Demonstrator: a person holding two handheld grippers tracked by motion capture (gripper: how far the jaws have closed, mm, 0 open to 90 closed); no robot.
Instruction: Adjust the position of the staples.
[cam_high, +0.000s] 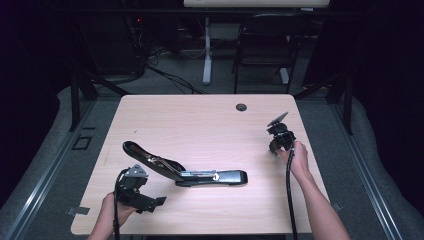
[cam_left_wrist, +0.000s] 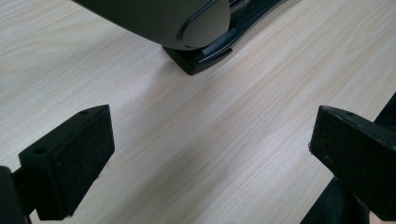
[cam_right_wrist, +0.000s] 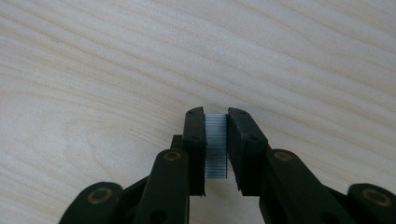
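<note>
1. A big black stapler (cam_high: 185, 172) lies open on the wooden table (cam_high: 200, 120). Its top arm is swung up and back, so the place for staples looks ready.
2. The right gripper (cam_right_wrist: 215, 119) is at the right side of the table, well apart from the stapler. Its jaws are pulled in close, and they pinch a small silver strip of staples (cam_right_wrist: 215, 147) between them.
3. The left gripper (cam_left_wrist: 210, 140) rests near the stapler's front end. Its jaws stand wide apart and hold nothing.
4. The step now looks like picking up the staples to refill the stapler.
5. Next, the right gripper probably needs to lift the strip and carry it over to the open stapler.
6. The strip is thin, so the grip should stay firm and level.
</note>
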